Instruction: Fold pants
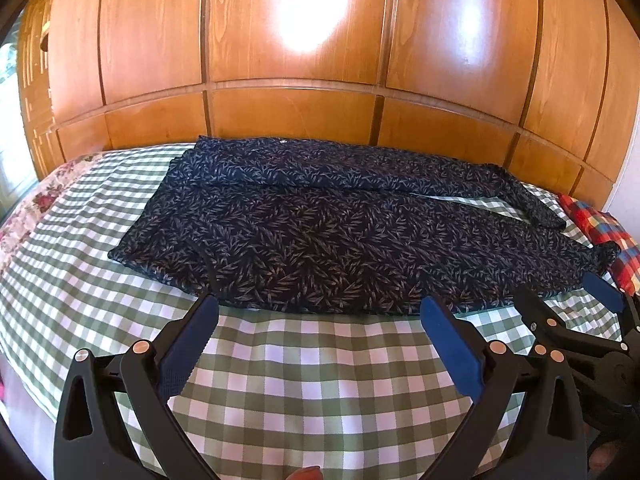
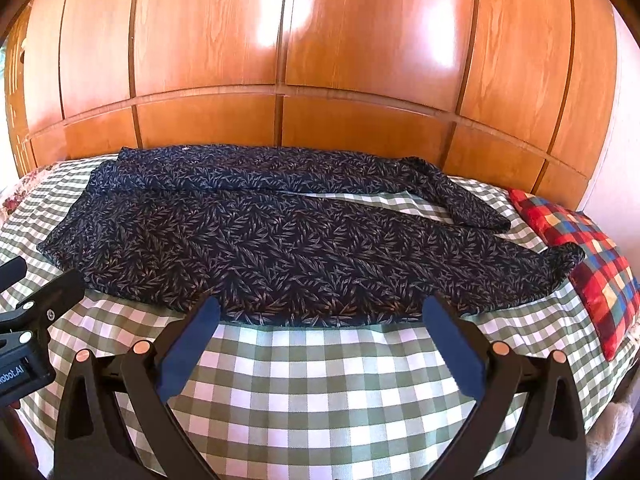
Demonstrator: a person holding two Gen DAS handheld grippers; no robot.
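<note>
Dark navy pants with a pale leaf print (image 1: pixel 320 232) lie spread across the green checked bed, waist at the left, two legs running right; they also show in the right wrist view (image 2: pixel 280 240). The far leg is bunched along the back and curls at its right end (image 2: pixel 460 196). My left gripper (image 1: pixel 320 308) is open and empty, just short of the pants' near edge. My right gripper (image 2: pixel 320 312) is open and empty, also at the near edge, a little further right. The right gripper shows at the right edge of the left wrist view (image 1: pixel 568 292).
The bed has a green and white checked sheet (image 1: pixel 300 380). A red, blue and yellow plaid pillow (image 2: pixel 592 264) lies at the right, touching the pants' leg ends. A floral cover (image 1: pixel 36 200) shows at the far left. Wooden wardrobe panels (image 2: pixel 320 60) rise behind the bed.
</note>
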